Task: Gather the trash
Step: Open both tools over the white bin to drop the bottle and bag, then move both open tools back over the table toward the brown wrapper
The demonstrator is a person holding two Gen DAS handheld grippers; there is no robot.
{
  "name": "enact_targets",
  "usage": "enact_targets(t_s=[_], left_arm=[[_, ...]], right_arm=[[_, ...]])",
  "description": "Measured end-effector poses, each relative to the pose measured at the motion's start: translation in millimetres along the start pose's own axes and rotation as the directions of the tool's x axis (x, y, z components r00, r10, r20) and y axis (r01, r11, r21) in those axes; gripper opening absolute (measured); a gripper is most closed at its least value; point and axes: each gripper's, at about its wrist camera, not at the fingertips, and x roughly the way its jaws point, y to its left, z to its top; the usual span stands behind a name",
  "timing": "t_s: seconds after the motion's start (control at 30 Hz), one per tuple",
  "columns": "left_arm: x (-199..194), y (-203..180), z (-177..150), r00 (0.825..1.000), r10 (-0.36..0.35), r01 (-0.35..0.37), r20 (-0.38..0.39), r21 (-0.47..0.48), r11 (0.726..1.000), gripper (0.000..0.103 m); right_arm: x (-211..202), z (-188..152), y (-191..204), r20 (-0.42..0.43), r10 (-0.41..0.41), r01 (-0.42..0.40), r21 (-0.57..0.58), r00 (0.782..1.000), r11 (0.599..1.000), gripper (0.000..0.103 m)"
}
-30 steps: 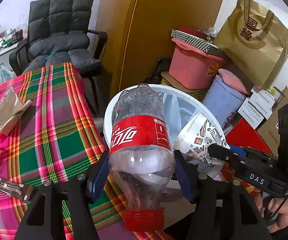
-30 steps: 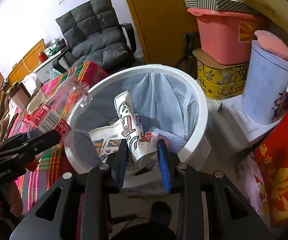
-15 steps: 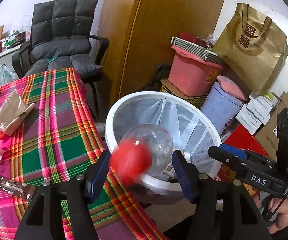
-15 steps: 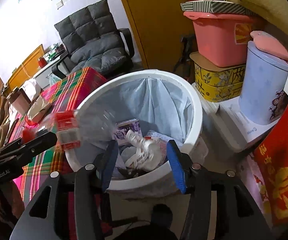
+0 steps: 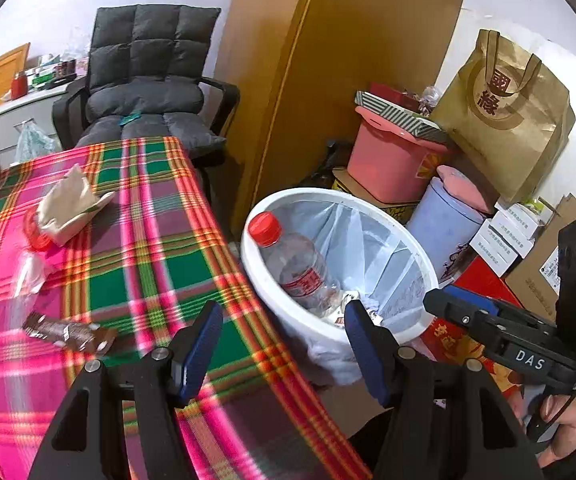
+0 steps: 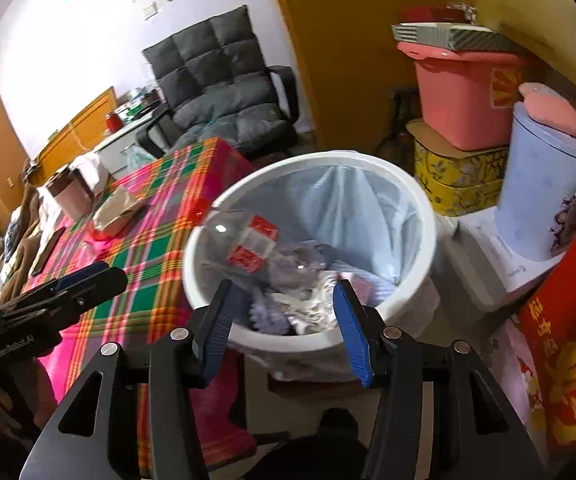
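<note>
A white bin (image 5: pixel 368 205) with a pale liner stands on the floor beside the plaid-covered table (image 5: pixel 144 264). In it an empty cola bottle (image 5: pixel 304 276) with a red cap leans on the near wall. It looks blurred (image 6: pixel 254 246) in the right wrist view, above crumpled paper trash (image 6: pixel 312 306). My left gripper (image 5: pixel 282 328) hangs open and empty over the table corner and the bin's rim. My right gripper (image 6: pixel 284 304) is open and empty above the bin's (image 6: pixel 428 220) near edge. On the table lie a crumpled paper bag (image 5: pixel 70 204), a brown wrapper (image 5: pixel 68 332) and clear plastic (image 5: pixel 32 264).
A grey padded chair (image 5: pixel 144 92) stands behind the table. Right of the bin are stacked a pink tub (image 5: pixel 392 164), a lilac lidded bucket (image 5: pixel 444 228), a brown paper bag (image 5: pixel 504 120), white cartons and a red box (image 6: pixel 568 320). A wooden door (image 5: pixel 348 60) rises behind.
The left gripper let go of the cola bottle, which dropped into the bin. The right gripper opened and the patterned paper cup fell in. Both grippers drew back a little.
</note>
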Motion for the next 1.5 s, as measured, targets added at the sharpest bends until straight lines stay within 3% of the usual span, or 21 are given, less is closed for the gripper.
enact_targets(t_s=[0.47, 0.93, 1.5], left_arm=[[-47.1, 30.5, -22.2, 0.995, 0.084, -0.081, 0.045, -0.055, 0.995, 0.063], [-76.5, 54.4, -39.9, 0.99, 0.126, -0.119, 0.06, -0.106, 0.987, 0.063], [-107.0, 98.9, -58.2, 0.976, 0.205, -0.187, 0.077, -0.187, 0.964, 0.063]], right_arm=[[-7.3, -7.0, 44.3, 0.004, 0.099, -0.098, -0.093, 0.995, 0.991, 0.053], [-7.2, -15.6, 78.6, -0.02, 0.163, -0.164, -0.163, 0.986, 0.973, 0.053], [12.8, -23.6, 127.4, -0.1, 0.229, -0.248, -0.267, 0.968, 0.931, 0.052]])
